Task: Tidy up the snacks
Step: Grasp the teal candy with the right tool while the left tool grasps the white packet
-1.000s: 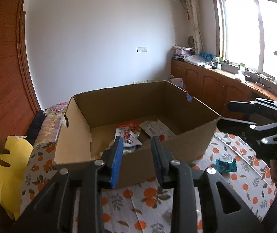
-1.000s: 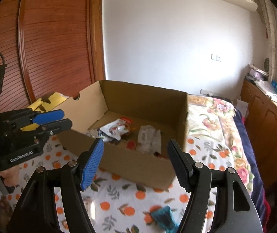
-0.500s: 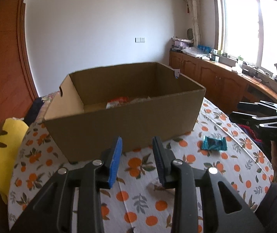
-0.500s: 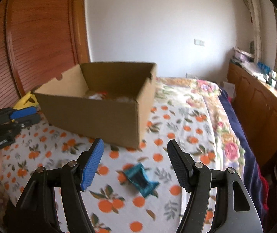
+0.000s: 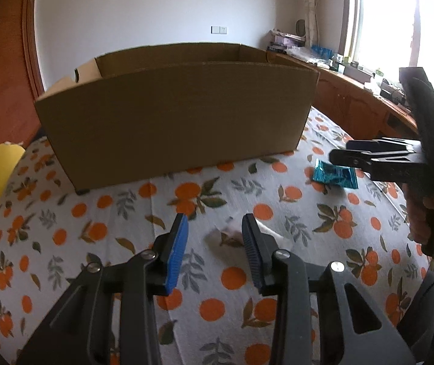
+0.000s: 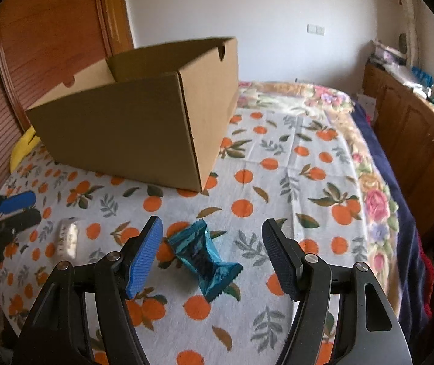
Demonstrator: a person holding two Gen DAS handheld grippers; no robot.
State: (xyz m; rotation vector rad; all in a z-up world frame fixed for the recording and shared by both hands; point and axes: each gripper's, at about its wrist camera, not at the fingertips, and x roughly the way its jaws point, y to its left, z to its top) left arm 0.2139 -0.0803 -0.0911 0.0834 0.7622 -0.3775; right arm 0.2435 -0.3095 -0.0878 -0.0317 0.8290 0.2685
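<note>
Two snacks still lie loose on the cloth (image 6: 302,140) before the box (image 6: 144,121): a teal pack (image 6: 204,258) under the wide, empty right gripper (image 6: 211,257), a white pack (image 5: 232,237) below the narrow left gripper (image 5: 214,252), whose empty jaws have just been opening
</note>
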